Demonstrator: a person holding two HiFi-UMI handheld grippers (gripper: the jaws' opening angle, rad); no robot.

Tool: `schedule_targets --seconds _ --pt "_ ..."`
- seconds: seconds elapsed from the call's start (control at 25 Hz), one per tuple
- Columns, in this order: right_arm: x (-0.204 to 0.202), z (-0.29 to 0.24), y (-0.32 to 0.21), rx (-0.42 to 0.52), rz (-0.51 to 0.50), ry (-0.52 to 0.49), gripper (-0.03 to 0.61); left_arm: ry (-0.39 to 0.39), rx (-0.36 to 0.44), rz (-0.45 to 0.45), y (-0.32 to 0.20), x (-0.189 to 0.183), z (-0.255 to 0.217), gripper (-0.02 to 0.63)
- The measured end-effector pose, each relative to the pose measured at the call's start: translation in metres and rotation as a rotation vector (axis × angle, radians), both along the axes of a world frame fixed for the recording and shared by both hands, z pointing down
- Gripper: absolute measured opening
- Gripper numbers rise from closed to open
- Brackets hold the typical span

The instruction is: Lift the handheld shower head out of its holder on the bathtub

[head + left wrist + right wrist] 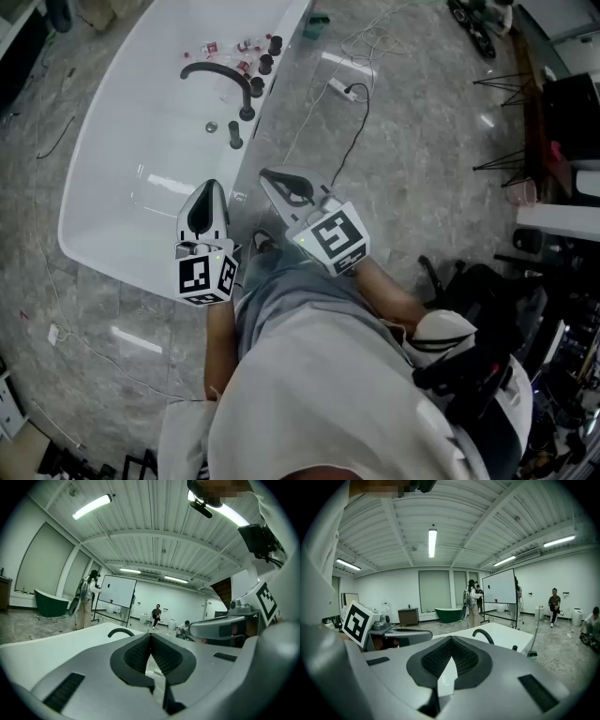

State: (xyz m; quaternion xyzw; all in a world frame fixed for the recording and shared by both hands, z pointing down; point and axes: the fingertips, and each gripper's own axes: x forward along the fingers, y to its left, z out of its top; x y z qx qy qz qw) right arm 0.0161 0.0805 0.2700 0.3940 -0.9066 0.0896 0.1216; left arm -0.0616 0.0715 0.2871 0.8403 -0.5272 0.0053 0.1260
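Left gripper and right gripper, both closed on nothing, hover over the near end of the tub, with the shower head upright in its rim holder ahead, between their tips, seemingly slightly nearer the right.

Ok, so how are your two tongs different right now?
In the head view the left tongs show over the white bathtub, while the right tongs show over the grey floor just beside it. The left tongs point straight up the picture, and the right tongs slant up and left, towards the bathtub. Both are grey, shut and hold nothing.
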Motion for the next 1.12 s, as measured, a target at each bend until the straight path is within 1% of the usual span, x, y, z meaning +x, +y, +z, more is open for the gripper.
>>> schedule_targets --seconds 0.16,0.48,0.64,0.72,0.84,0.96,1.12 --pt "-0.003 0.000 0.000 -0.001 -0.004 0.002 0.017 0.006 -0.016 0.004 0.000 -0.001 0.004 0.018" --pt "-0.004 0.001 0.005 -0.002 -0.010 0.000 0.017 0.012 -0.018 0.006 0.004 0.000 0.005 0.018" --pt "0.002 0.007 0.000 -0.020 0.010 -0.043 0.017 0.018 -0.018 0.010 0.002 0.002 0.010 0.018" --pt "0.005 0.017 -0.005 -0.035 0.019 -0.073 0.018 0.008 -0.021 0.009 -0.002 0.005 0.020 0.018" --pt "0.008 0.034 -0.015 -0.028 0.014 -0.085 0.018 -0.027 -0.023 0.006 -0.011 0.010 0.040 0.018" --pt "0.005 0.056 -0.036 -0.030 0.003 -0.082 0.018 -0.042 -0.026 0.011 -0.031 0.013 0.059 0.018" --pt "-0.006 0.098 -0.100 -0.032 0.023 -0.073 0.020 -0.052 -0.022 -0.004 -0.090 0.006 0.090 0.018"
